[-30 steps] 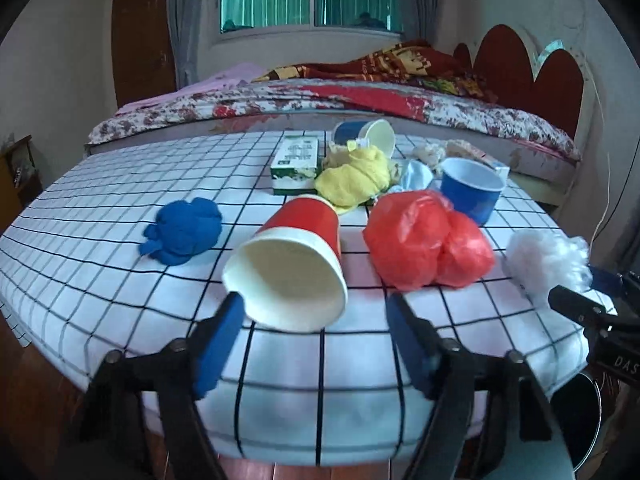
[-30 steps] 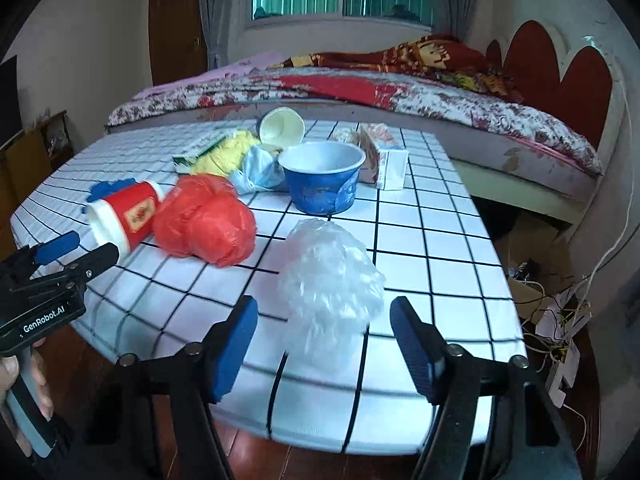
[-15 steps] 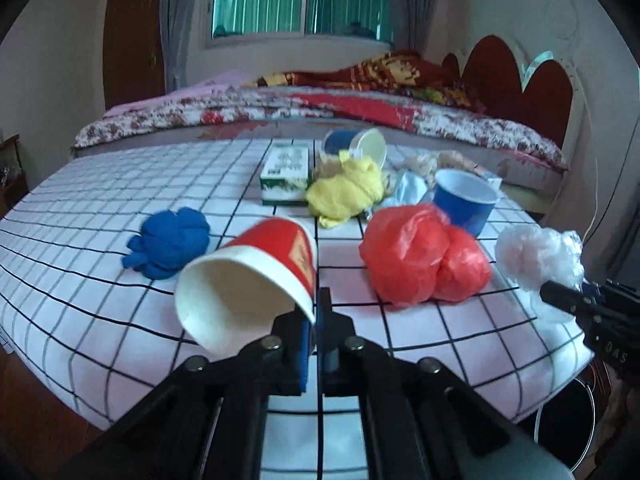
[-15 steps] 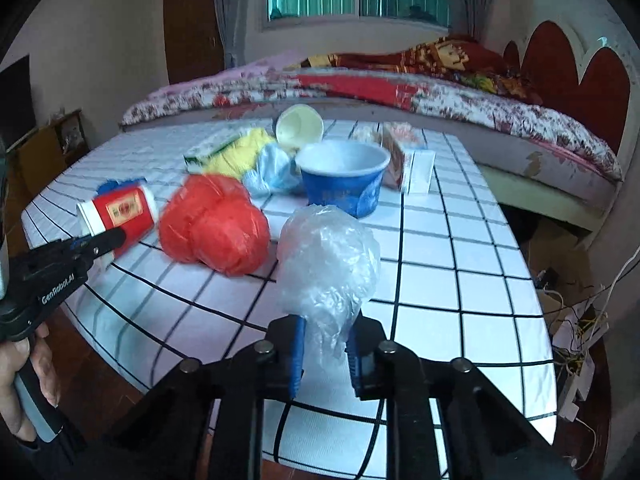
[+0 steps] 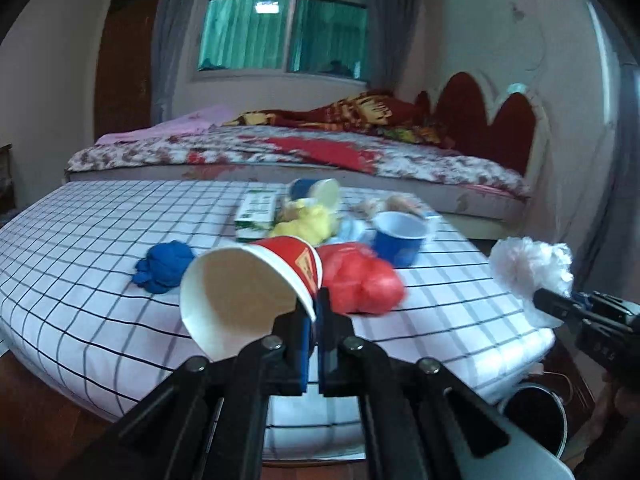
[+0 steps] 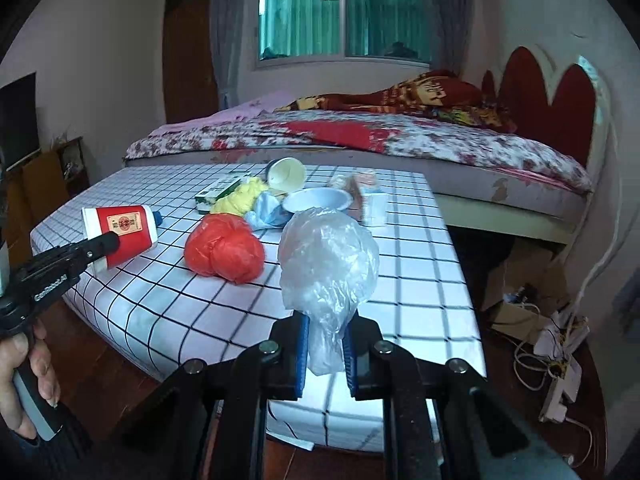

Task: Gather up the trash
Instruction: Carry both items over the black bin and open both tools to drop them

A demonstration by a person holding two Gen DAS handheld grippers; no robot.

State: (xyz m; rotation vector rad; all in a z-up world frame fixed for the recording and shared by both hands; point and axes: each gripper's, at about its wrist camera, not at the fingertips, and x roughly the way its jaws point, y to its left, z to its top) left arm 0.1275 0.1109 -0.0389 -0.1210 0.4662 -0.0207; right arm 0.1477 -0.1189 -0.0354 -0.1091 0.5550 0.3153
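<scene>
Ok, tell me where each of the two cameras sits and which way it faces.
Left wrist: on the left gripper, facing over the checked table to the bed; its jaws pinch the red paper cup; right gripper shows at the right edge.
Right wrist: on the right gripper, facing the same way; its jaws clamp the clear plastic bag; left gripper and a hand show at the left.
Shared: table, cup, bag, red plastic bag.

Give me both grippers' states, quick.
Left gripper: shut on the red cup, pinching its rim.
Right gripper: shut on the clear bag.
</scene>
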